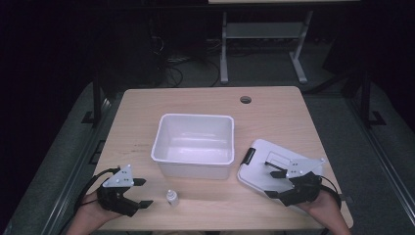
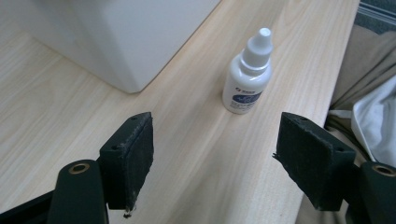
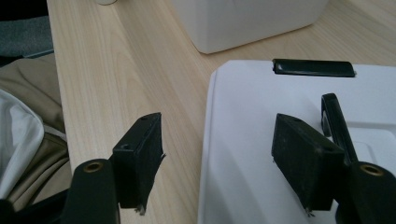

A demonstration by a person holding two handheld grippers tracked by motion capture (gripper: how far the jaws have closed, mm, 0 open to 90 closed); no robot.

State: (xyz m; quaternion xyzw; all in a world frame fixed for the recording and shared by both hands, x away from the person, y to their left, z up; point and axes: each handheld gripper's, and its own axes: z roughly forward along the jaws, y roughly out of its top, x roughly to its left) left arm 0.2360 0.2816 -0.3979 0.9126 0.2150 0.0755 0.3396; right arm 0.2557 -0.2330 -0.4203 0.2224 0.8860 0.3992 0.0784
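Left gripper view: left tool [image 2: 212, 154] spread, dropper bottle [image 2: 247, 74] upright at upper centre; right tool [image 3: 217, 161] spread over lid [image 3: 289, 140]; judged: centre bottle, pinch body.

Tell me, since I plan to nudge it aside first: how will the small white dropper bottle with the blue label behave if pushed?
The small white dropper bottle stands tall on a narrow base, so it will probably tip rather than slide. Its round body would likely roll afterwards. It looks like light plastic.
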